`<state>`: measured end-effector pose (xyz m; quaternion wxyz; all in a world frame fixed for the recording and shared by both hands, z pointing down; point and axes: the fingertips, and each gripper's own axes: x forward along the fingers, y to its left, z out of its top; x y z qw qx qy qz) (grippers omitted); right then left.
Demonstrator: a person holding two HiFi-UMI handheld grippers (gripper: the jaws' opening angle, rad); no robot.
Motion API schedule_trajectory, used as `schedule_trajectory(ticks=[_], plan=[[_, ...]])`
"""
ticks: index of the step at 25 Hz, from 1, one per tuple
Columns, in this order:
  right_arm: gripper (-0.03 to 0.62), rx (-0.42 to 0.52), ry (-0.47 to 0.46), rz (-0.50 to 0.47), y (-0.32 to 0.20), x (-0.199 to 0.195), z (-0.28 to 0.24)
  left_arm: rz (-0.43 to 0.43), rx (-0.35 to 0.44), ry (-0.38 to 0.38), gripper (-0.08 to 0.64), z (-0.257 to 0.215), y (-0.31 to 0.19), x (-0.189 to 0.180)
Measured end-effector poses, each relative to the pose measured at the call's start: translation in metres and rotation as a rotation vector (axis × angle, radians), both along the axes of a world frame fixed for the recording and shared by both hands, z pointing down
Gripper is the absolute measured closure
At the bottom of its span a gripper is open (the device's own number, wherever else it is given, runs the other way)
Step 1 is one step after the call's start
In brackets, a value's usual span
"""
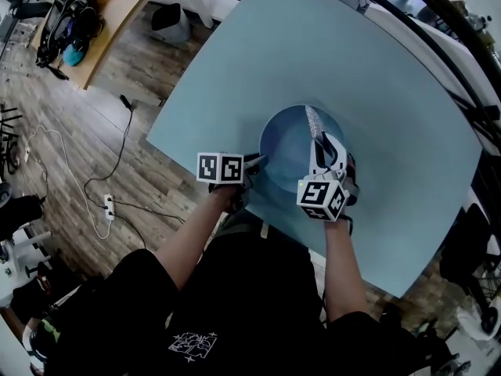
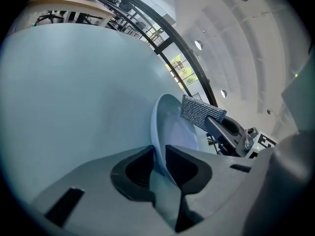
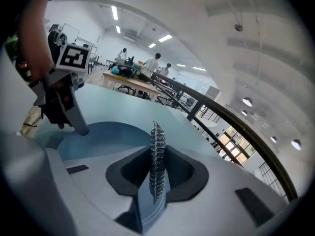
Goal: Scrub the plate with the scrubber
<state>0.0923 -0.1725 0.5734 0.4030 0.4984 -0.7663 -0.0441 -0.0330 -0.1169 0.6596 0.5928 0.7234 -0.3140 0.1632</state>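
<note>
A smooth, matte pale-blue table (image 1: 235, 77) carries a round, shallow blue plate (image 1: 286, 143) with a glossy face and thin raised rim, lying near the person's edge. The left gripper (image 2: 160, 163) has its dark padded jaws pinched on the plate's near rim. The right gripper (image 3: 157, 173) clamps the scrubber (image 3: 157, 156), a thin flat pad of silvery woven mesh, edge-on between its jaws, reaching over the plate's right side.

Wood-plank floor (image 1: 86, 131), ceiling strip lights (image 3: 114, 12).
</note>
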Motion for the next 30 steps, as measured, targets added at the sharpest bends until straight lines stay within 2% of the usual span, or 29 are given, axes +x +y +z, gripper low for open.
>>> schedule_trajectory(ticks=[4, 14, 30], plan=[[0.511, 0.010, 0.064, -0.039, -0.002, -0.017, 0.010, 0.018, 0.009, -0.011, 0.480, -0.001, 0.000, 0.000], [0.506, -0.068, 0.088, -0.195, 0.012, -0.058, 0.028, 0.060, 0.023, -0.029, 0.483, 0.000, 0.000, 0.001], [0.505, -0.272, 0.051, -0.430, 0.060, -0.091, 0.058, 0.043, 0.021, -0.023, 0.486, 0.001, -0.001, -0.001]])
